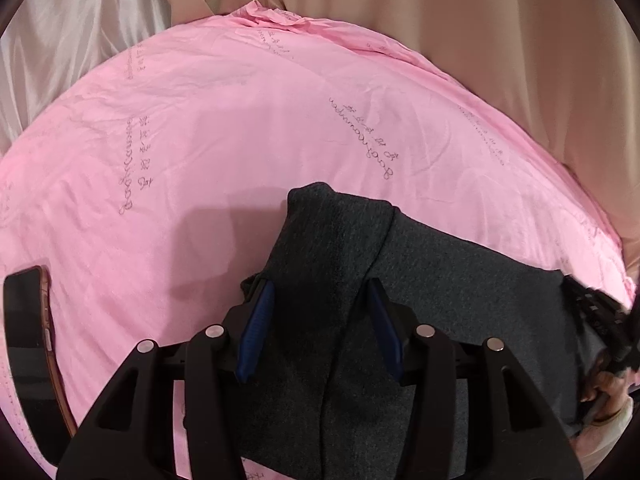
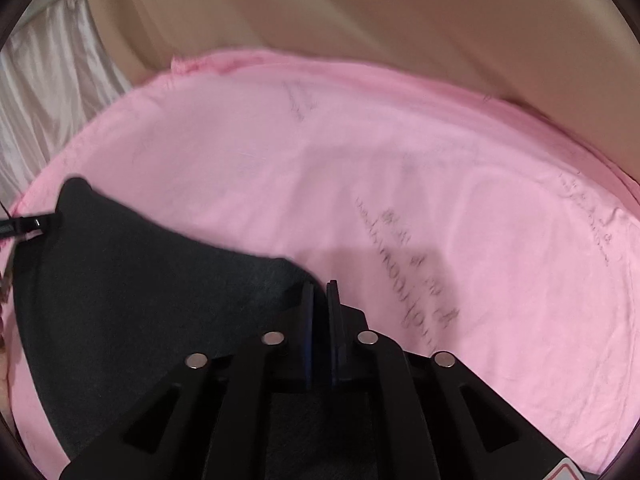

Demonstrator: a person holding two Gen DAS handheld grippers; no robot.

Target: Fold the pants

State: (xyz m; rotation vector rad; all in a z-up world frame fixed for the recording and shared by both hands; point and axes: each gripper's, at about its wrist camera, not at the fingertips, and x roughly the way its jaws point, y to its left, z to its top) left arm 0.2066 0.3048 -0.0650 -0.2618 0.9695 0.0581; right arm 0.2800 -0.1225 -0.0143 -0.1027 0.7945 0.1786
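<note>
Dark grey pants (image 1: pixel 440 280) lie on a pink sheet (image 1: pixel 240 120). In the left wrist view my left gripper (image 1: pixel 319 286) has its blue pads (image 1: pixel 256 320) pressed against a thick raised fold of the pants, which pokes forward past the tips. In the right wrist view the pants (image 2: pixel 120 300) spread to the left, and my right gripper (image 2: pixel 320 285) stands nearly closed with their near edge pinched at its tips. The right gripper (image 1: pixel 600 312) also shows at the pants' right edge, and the left gripper (image 2: pixel 28 224) at their far left corner.
A black phone in a brown case (image 1: pixel 28 340) lies on the sheet at the left. Beige padded panels (image 1: pixel 480 40) rise behind the bed, with white satin cloth (image 1: pixel 72 40) at the left. A hand (image 1: pixel 604 394) shows at the right edge.
</note>
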